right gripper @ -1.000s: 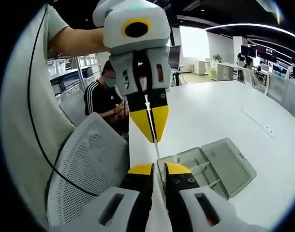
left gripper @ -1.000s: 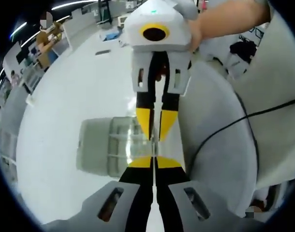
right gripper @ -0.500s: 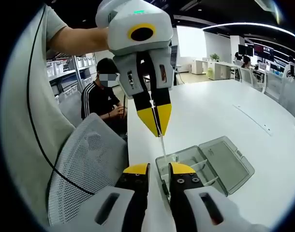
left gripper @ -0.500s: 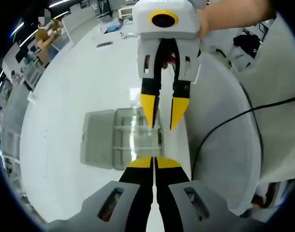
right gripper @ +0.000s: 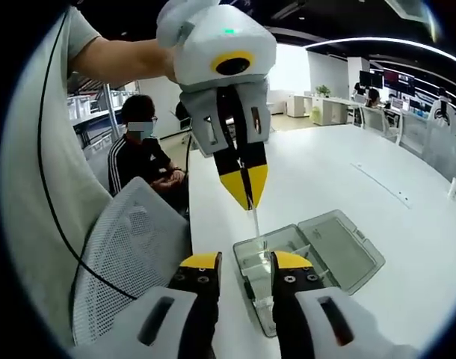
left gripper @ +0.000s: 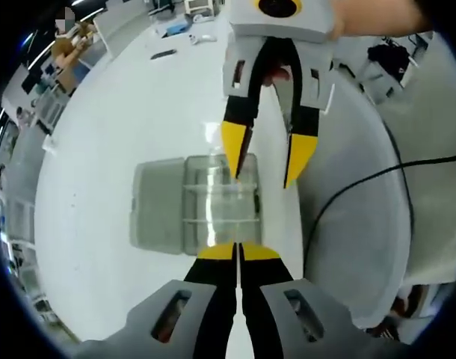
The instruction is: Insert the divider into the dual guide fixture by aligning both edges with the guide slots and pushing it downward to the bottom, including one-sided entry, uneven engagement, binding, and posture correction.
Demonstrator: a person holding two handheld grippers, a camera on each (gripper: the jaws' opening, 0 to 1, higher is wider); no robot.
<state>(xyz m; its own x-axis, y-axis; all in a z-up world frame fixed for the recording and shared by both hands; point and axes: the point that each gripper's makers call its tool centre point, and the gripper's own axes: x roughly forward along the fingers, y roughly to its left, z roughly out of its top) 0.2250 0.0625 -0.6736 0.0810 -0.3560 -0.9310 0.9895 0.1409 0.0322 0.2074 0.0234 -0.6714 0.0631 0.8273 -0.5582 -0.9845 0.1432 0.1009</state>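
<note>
Left tool (right gripper: pixel 244 196) pinches the clear divider (right gripper: pixel 256 224) by its top edge, the divider hanging down into the open clear box (right gripper: pixel 306 258) on the white surface (right gripper: pixel 347 187). Right tool (left gripper: pixel 265 161) gapes wide above the box, holding nothing. Divider's lower edge hard to make out, probably between inner partitions.

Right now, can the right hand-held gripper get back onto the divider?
Probably yes. The right hand-held gripper is open beside the divider, which the left hand-held gripper holds upright over the clear box; nothing stands between.
</note>
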